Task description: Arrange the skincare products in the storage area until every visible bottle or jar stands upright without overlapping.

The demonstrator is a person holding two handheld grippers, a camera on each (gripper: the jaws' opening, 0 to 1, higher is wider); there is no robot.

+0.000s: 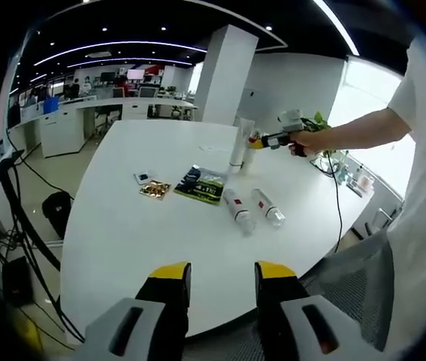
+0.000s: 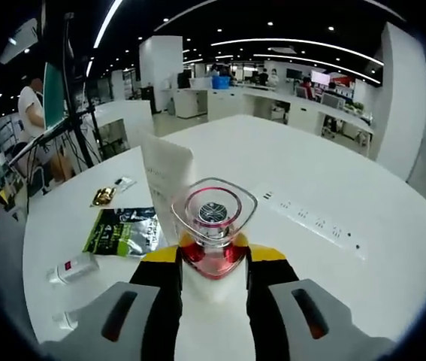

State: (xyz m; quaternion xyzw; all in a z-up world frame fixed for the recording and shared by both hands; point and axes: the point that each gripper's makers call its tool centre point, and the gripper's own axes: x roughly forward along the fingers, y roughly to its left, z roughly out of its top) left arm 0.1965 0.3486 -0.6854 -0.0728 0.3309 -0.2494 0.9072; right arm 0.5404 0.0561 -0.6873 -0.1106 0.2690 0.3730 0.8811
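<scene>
Plainly, the weak point is the red-capped bottle [image 2: 211, 226] pinched between the yellow-tipped jaws of the right gripper [image 2: 213, 263]: the jaws bear on its neck just under the clear faceted cap, and in the left gripper view the same gripper [image 1: 273, 140] holds it out over the far side of the white table [image 1: 122, 248], just beside a tall white tube [image 1: 240, 143] that already stands upright. If the bottle is set down tilted, or let go before its base is flat on the table, it will likely tip — and it stands near enough to the tube [image 2: 166, 180] to knock that over as well. A slip is also possible, since the hold is on the narrow neck and the body hangs below (its base is hidden behind the jaws, so I cannot tell whether it touches the table). The left gripper [image 1: 220, 282] is spread wide with nothing between its jaws, low at the near edge. Two clear bottles [image 1: 237, 208] and [image 1: 268, 207] lie flat beside a dark green packet [image 1: 201, 184]; round as they are, a careless nudge could roll them toward the edge.
</scene>
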